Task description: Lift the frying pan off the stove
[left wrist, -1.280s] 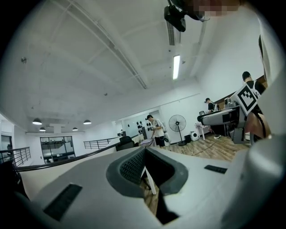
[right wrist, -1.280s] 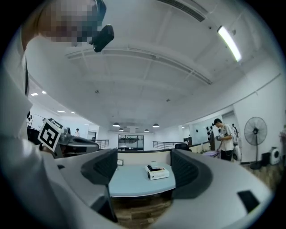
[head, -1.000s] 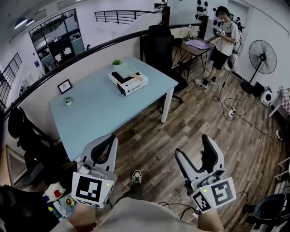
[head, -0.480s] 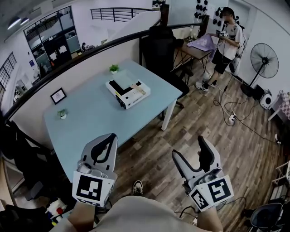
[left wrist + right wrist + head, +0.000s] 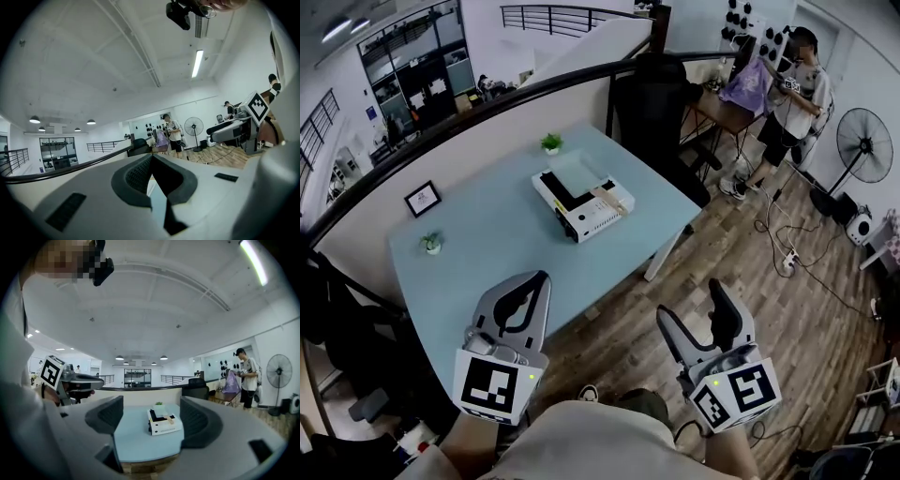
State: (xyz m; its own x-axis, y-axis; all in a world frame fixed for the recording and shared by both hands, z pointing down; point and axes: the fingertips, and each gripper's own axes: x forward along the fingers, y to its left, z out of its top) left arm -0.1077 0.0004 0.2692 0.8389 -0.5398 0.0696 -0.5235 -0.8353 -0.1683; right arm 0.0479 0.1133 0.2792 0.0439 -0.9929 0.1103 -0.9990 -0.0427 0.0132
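The left gripper (image 5: 543, 277) hangs by the near edge of the blue table (image 5: 478, 253), its jaws clenched together on nothing. Past the table's middle sits the white toy stove (image 5: 581, 202). The frying pan cannot be told for sure, though a pale wooden bar (image 5: 603, 196) on top may be its handle. The right gripper (image 5: 692, 302), jaws spread and empty, hovers off the table's near corner. Arriving with the left jaws shut, or nudging the light stove, could shove it and tip the pan.

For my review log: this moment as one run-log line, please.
phase: pre-grasp | left gripper: shut, empty | right gripper: open, empty | white stove: on blue table, untouched | frying pan: not made out
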